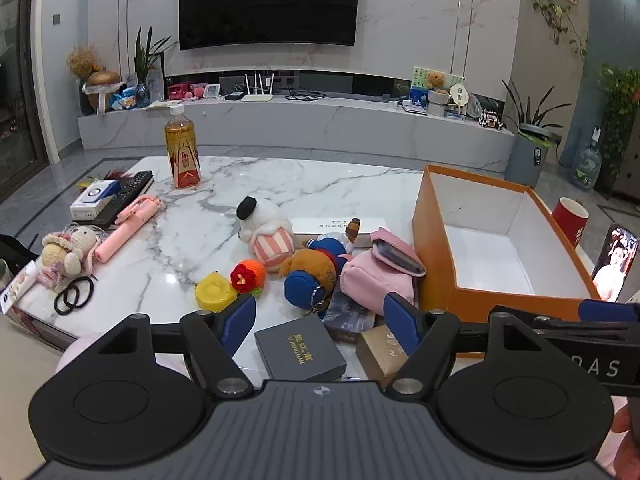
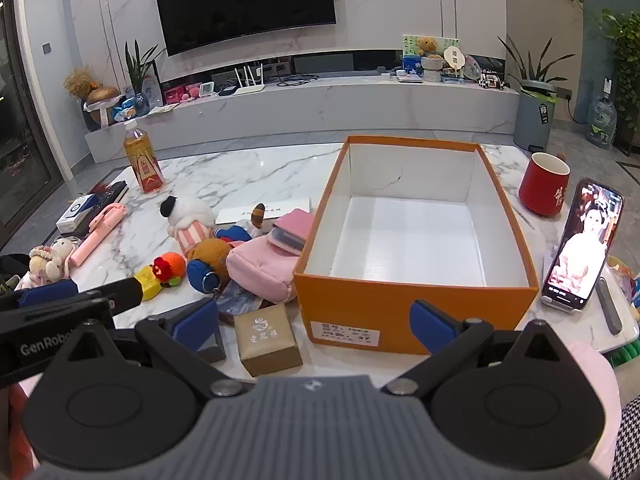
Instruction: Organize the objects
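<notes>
Both sets of jaws stand wide with nothing between them: the left gripper (image 1: 320,314) hangs over the near edge of the marble table (image 1: 320,184), above a dark gift box (image 1: 300,350), and the right gripper (image 2: 316,322) hangs before the front wall of the orange shoebox (image 2: 416,312), above a tan gift box (image 2: 267,340).

By the look of it the organizing has not begun — the shoebox, which sits on the right side of the table, shows only its bare white floor and walls. Everything else lies loose to its left. A pink pouch (image 1: 378,278) leans against the box's side with a small pink wallet (image 1: 394,254) on top; just beside it lies a brown plush doll in blue (image 1: 314,270), then a striped cupcake plush (image 1: 266,232), an orange knitted ball with a red flower (image 1: 248,276) and a yellow plastic lid-like piece (image 1: 214,292). Farther left are a pink selfie stick (image 1: 128,226), a crocheted bunny doll (image 1: 70,254), black hair ties (image 1: 74,294), a remote control (image 1: 128,196) and a small white-and-blue box (image 1: 94,198). A tea bottle (image 1: 183,148) stands upright towards the back.

On the far side of the shoebox, a red mug (image 2: 544,184) and a propped phone (image 2: 580,244) stand — whether these belong in the sort I cannot tell.

My judgement: all of the work remains, with the two gift boxes nearest to hand.
</notes>
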`<state>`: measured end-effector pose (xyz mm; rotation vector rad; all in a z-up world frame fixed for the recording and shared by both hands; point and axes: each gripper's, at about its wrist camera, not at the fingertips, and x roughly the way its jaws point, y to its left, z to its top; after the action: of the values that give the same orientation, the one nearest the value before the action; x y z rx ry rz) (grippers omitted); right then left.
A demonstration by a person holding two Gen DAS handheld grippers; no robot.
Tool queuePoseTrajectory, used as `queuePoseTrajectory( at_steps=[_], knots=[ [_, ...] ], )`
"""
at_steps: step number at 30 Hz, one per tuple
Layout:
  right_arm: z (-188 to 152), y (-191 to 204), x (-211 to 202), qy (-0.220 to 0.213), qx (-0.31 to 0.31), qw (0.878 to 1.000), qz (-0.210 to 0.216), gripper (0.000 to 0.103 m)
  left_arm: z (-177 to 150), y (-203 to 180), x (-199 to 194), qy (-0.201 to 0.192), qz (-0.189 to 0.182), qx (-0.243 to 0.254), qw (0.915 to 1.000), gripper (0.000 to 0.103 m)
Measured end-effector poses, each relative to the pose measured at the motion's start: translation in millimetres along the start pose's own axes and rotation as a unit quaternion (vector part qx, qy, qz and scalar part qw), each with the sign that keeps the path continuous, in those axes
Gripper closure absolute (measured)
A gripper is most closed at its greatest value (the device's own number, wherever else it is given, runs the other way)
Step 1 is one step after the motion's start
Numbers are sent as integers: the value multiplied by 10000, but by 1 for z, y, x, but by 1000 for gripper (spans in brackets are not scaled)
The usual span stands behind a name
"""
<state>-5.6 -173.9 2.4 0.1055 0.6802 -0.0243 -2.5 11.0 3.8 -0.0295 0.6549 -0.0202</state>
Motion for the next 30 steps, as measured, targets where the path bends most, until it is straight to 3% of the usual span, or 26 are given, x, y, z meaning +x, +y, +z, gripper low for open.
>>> queuePoseTrajectory(
  at_steps=[30],
  knots=[
    [-4,2,2,21,-15,10000,-11,1,-3,1,1,150,53,88,9998,20]
  ],
)
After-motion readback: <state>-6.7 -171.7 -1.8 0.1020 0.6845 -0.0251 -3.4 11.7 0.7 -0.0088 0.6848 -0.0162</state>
